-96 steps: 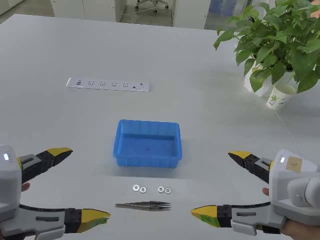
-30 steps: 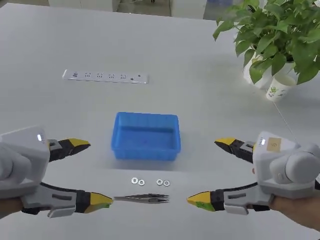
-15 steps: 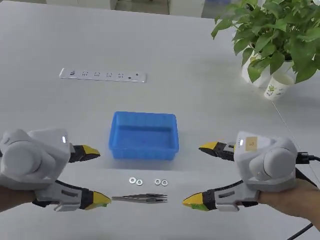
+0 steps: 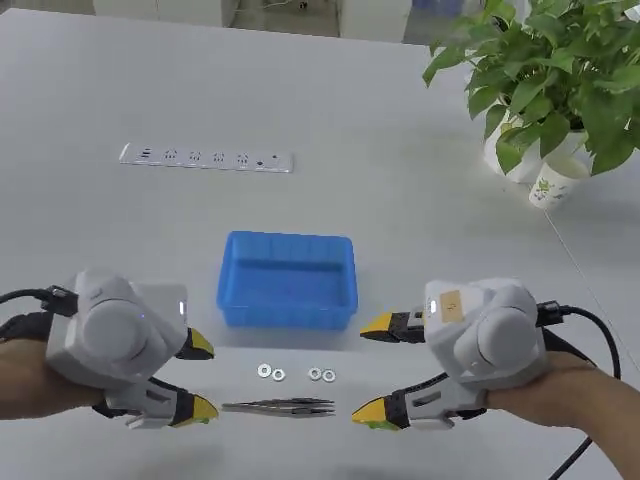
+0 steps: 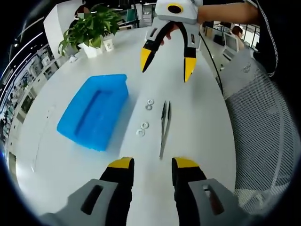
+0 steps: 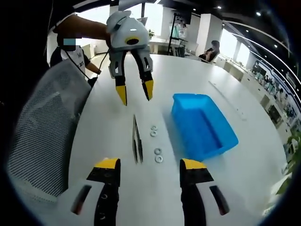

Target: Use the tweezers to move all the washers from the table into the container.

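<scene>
Metal tweezers [image 4: 278, 405] lie flat on the desk [image 4: 400, 200] between the left claw [image 4: 207, 377] and right claw [image 4: 361, 368], both wide and empty (washers [image 4: 295, 374] just beyond, near the container [image 4: 288, 280]). Being thin, the tweezers may slip and scatter the washers.

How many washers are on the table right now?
4. All lie on the table between the blue container and the tweezers: a left pair of washers, a right pair. None seems hidden.

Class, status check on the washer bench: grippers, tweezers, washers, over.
Left hand-held gripper and right hand-held gripper open, flanking the tweezers. Four washers on the table, none in the container. Nothing blocking.
</scene>
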A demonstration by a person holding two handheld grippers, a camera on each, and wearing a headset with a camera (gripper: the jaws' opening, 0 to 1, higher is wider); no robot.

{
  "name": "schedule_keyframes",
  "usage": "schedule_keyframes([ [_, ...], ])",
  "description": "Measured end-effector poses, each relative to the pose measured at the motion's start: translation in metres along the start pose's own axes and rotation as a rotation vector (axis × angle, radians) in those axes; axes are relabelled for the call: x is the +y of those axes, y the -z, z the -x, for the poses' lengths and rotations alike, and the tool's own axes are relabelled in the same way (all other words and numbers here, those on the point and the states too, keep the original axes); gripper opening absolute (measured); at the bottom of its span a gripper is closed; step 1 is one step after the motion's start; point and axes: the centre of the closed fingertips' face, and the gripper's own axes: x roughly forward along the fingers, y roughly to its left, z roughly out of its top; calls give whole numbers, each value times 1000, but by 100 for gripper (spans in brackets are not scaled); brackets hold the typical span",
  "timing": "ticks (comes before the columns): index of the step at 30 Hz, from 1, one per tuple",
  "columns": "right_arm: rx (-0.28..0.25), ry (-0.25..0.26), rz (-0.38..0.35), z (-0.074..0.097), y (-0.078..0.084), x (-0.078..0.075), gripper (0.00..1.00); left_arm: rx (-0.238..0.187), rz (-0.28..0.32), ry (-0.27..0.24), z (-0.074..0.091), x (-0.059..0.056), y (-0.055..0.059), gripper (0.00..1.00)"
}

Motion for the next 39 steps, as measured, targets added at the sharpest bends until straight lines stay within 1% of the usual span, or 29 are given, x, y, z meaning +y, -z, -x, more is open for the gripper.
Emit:
schedule_keyframes([
  [5, 21, -32, 29, -9, 0, 3, 45, 42, -29, 32, -8, -5, 2, 28],
  [9, 31, -55, 46, -16, -1, 6, 43, 54, -56, 46, -15, -6, 2, 25],
  [12, 39, -71, 53, -21, -2, 9, 40, 59, -67, 42, -19, -4, 2, 21],
  [17, 43, -90, 59, -28, -4, 12, 36, 63, -85, 68, -23, -7, 3, 16],
  [21, 47, -100, 66, -33, -4, 13, 32, 71, -113, 78, -27, -8, 6, 13],
  [24, 51, -105, 70, -37, -5, 14, 30, 72, -126, 80, -29, -8, 7, 8],
  [26, 51, -111, 67, -40, -5, 16, 30, 60, -138, 85, -30, -9, 6, 6],
  [32, 55, -124, 64, -45, -4, 20, 29, 48, -155, 96, -31, -12, 7, 6],
  [35, 59, -128, 66, -47, -3, 21, 28, 50, -161, 99, -30, -13, 7, 5],
  [39, 60, -131, 69, -49, -3, 23, 27, 42, -154, 104, -27, -15, 4, 5],
])
